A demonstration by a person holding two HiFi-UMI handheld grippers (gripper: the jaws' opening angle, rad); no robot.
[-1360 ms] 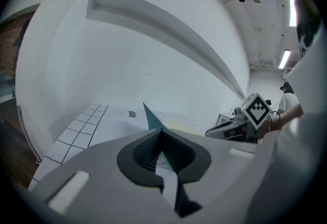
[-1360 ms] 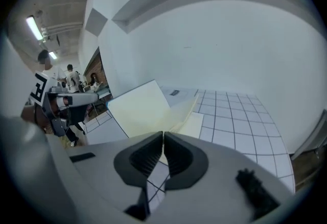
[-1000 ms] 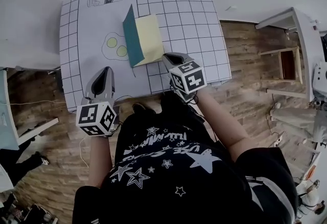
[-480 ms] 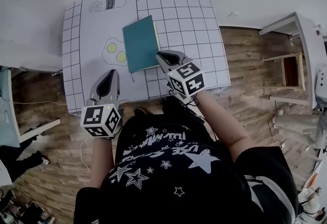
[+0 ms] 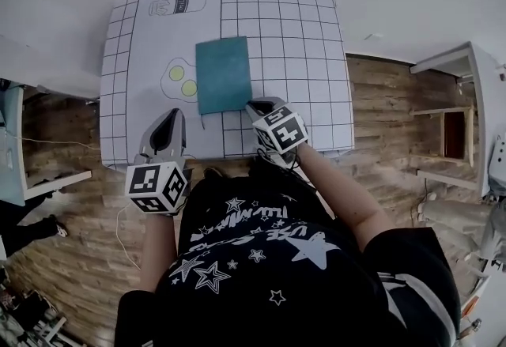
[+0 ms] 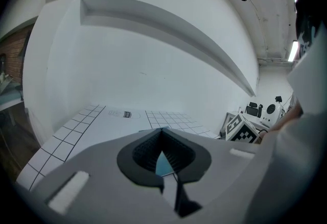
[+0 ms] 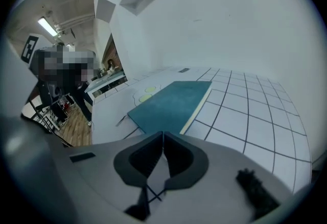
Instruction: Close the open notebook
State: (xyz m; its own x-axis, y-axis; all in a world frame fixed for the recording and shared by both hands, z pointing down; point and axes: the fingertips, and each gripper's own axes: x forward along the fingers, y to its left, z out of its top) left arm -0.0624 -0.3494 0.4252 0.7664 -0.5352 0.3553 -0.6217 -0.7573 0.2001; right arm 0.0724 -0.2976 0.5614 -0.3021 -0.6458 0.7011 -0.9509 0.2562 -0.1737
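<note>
The notebook [image 5: 224,74] lies shut and flat on the gridded white table mat [image 5: 285,21], teal cover up, a pale page edge along its right side [image 7: 171,103]. My right gripper [image 5: 251,106] is shut and holds nothing. It sits just off the notebook's near right corner, and in the right gripper view its tips [image 7: 163,133] point at the cover from slightly short of it. My left gripper [image 5: 170,114] hangs over the mat's near left part, apart from the notebook. Its jaws [image 6: 162,129] meet at the tip, with a teal sliver of the notebook [image 6: 163,164] showing behind them.
Printed on the mat are a milk bottle [image 5: 175,3] and fried eggs [image 5: 180,78] left of the notebook. A thin dark strand [image 5: 202,122] lies at its near left corner. Wooden floor surrounds the table, and white furniture [image 5: 466,77] stands to the right.
The raised teal cover swung over the yellow pages and now lies flat. My right gripper drew back toward the near edge and sank lower. The left gripper shifted only slightly.
</note>
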